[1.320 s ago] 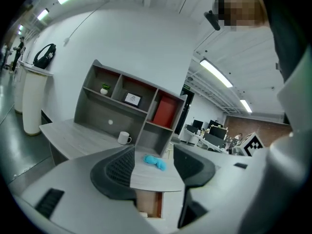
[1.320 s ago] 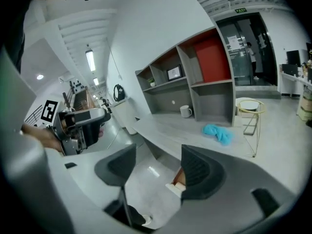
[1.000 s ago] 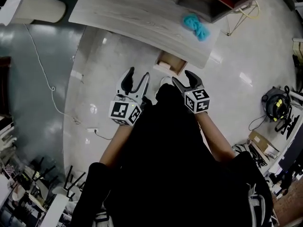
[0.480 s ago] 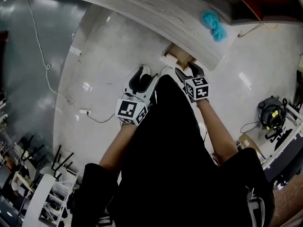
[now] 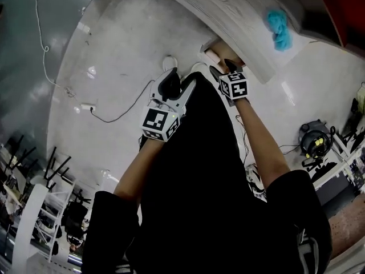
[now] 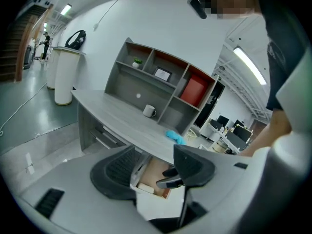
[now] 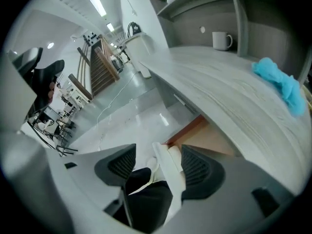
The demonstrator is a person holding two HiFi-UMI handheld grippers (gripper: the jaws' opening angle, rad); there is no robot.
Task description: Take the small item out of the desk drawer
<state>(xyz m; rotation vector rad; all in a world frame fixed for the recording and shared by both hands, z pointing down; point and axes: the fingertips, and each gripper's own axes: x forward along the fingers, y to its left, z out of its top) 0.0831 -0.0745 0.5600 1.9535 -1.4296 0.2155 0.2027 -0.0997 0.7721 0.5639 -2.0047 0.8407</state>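
Seen from above, a person in dark clothes stands at a pale wooden desk (image 5: pixel 228 10) with an open drawer (image 5: pixel 212 55) jutting from under its near edge. Over the past second the right tool (image 5: pixel 221 68) has moved from short of the drawer to right above its front, while the left tool (image 5: pixel 179 83) has stayed back from the drawer, beside the person's leg. The reach seems under way, with nothing gripped yet. The right gripper view shows the right tool's jaws wide apart and empty, with the drawer's white front edge between them, close to the right jaw. The left tool's jaws are also wide and empty. Through them a small pale item (image 6: pixel 145 187) lies inside the drawer, just behind its front panel. The desk's edge overhangs the back of the drawer, so open room is probably only above the drawer's front part. A blue cloth (image 5: pixel 278 28) lies on the desk beyond the drawer. The floor on the near side of the drawer is open, with a cable (image 5: pixel 114 116) well off to its left.
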